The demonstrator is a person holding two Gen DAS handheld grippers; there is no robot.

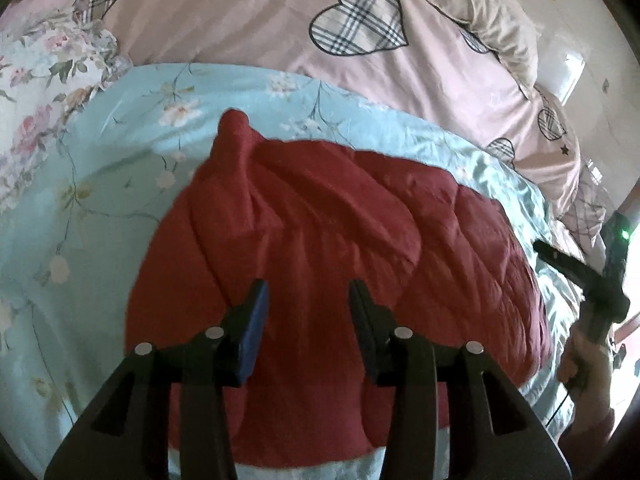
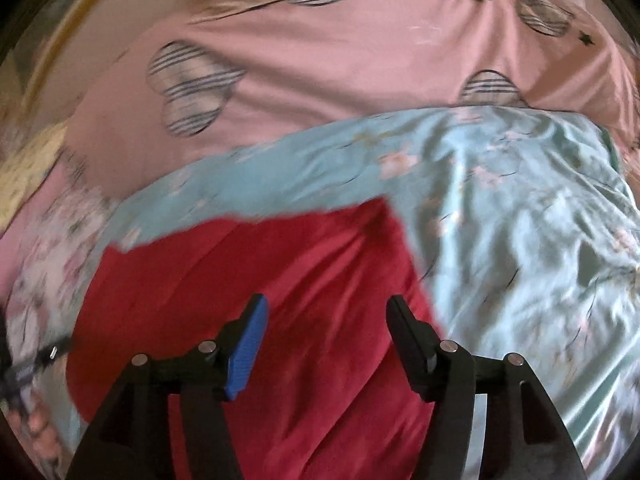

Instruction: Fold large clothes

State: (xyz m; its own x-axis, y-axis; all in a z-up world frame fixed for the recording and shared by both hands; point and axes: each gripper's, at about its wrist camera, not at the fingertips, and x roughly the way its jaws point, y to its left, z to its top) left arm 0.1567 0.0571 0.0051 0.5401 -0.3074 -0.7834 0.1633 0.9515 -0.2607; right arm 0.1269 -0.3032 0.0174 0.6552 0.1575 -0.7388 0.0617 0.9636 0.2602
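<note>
Both claws hang over a red garment [image 1: 320,216] spread on a floral quilt [image 1: 100,184]; left gripper [image 1: 308,292] and right gripper [image 2: 326,308] stand apart, gripping nothing.

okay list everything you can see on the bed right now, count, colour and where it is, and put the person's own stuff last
red garment: one, dark red, lying folded on the light blue quilt, below both tools.
light blue quilt: one, pale blue with small flowers, under the garment.
pink cover: one, pink with plaid hearts, beyond the quilt.
floral fabric: one bunched piece, white with pink roses, far left of the left wrist view.
beige pillow: one, beige, upper right of the left wrist view.
left tool: one, black with blue pads, open, nothing between its fingers.
right tool: one, same colours, open, empty.
hand: one, right edge of the left wrist view, holding the right tool's grip.
</note>
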